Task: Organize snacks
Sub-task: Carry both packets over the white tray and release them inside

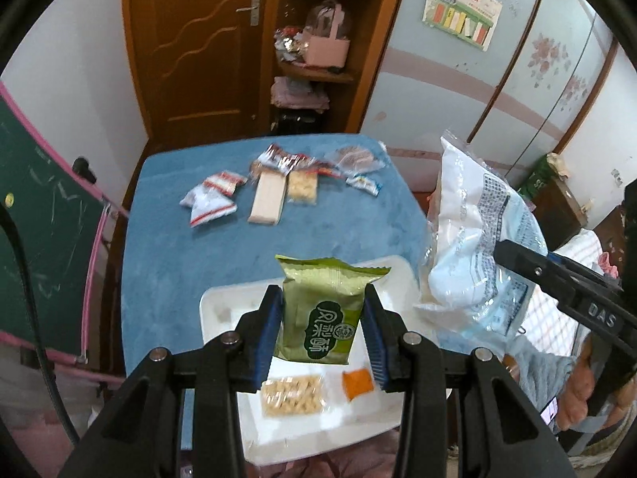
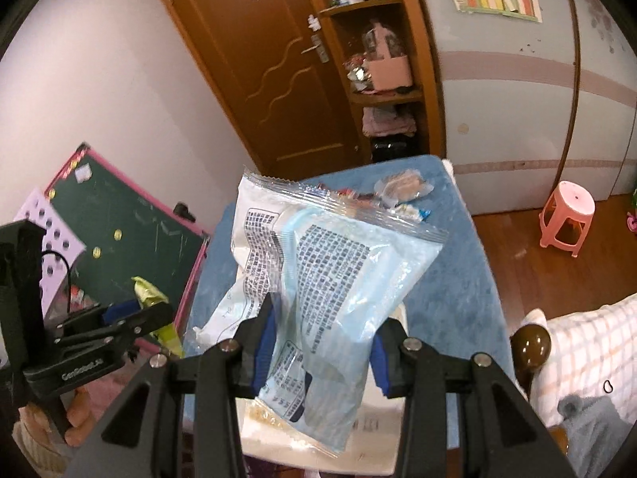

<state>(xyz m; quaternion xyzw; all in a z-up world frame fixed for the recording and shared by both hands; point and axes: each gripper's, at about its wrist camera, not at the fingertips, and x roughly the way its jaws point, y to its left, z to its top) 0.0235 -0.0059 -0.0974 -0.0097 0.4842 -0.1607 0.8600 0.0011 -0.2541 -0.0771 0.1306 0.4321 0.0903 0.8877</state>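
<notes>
Two claws' lettering (image 2: 81, 365): "GenRobot.AI", "DAS"

On the arm of my right gripper (image 1: 507, 257), seen from my left wrist camera, I read the raised letters "DAS". On the body of my left gripper (image 2: 131, 314), seen from my right wrist camera, I read white lettering that looks like "GenRobot.AI", though the last letters are blurred. The green snack packet (image 1: 322, 310) between my left pads carries large white Chinese characters on a dark green panel, upside down to me. The clear blue bag (image 2: 338, 279) has blocks of dense print too small to read. The wall poster (image 1: 462, 8) has a headline I cannot make out.
</notes>
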